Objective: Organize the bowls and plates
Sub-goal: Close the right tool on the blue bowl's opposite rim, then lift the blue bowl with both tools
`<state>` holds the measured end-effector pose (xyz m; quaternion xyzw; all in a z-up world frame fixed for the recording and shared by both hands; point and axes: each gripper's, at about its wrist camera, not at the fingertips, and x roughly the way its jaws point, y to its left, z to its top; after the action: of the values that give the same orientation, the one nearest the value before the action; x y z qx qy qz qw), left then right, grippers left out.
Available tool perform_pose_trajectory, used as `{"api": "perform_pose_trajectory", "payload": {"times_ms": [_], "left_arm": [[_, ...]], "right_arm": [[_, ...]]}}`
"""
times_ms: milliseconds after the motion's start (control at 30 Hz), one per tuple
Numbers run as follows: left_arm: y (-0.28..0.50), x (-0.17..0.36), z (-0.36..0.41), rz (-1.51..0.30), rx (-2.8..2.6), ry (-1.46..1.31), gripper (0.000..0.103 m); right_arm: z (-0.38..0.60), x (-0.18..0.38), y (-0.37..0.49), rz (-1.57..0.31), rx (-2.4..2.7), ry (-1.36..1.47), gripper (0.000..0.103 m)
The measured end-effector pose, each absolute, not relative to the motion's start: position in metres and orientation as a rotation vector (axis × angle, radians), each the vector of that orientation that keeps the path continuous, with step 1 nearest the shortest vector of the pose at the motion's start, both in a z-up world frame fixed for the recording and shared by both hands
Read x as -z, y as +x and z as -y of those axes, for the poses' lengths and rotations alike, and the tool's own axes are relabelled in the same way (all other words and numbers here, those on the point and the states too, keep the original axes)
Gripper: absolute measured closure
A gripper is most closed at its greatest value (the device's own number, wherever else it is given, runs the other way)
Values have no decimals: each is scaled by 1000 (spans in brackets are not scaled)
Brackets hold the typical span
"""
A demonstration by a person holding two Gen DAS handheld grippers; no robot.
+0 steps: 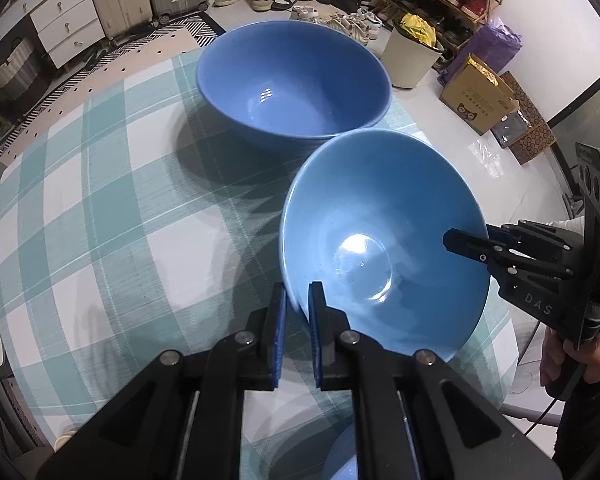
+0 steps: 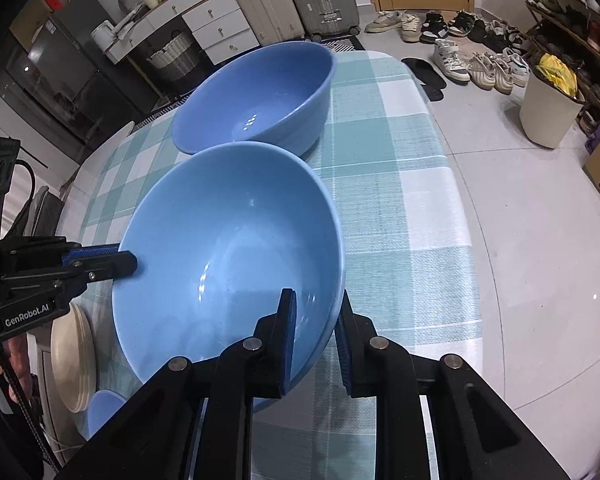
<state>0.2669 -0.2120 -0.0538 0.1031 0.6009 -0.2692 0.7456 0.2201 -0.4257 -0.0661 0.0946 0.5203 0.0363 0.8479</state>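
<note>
Both claws — left claw (image 1: 298, 304), right claw (image 2: 316, 312) — clamp the tilted bowl's (image 1: 380, 224) rim, hiding cloth (image 1: 100, 200) beneath.

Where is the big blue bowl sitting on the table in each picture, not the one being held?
Left wrist view: the big blue bowl sits at the top centre, on the checked tablecloth, beyond the held bowl.
Right wrist view: the big blue bowl is upper left of centre, behind the held bowl.
Shared landmark: the white bin with yellow inside stands on the floor in both.
</note>
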Motion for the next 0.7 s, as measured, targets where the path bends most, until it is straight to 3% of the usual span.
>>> {"api": "perform_pose_trajectory", "payload": {"times_ms": [700], "left_arm": [[269, 53, 197, -1334, 604, 187, 95]], "right_arm": [[410, 54, 223, -1073, -68, 143, 86]]}}
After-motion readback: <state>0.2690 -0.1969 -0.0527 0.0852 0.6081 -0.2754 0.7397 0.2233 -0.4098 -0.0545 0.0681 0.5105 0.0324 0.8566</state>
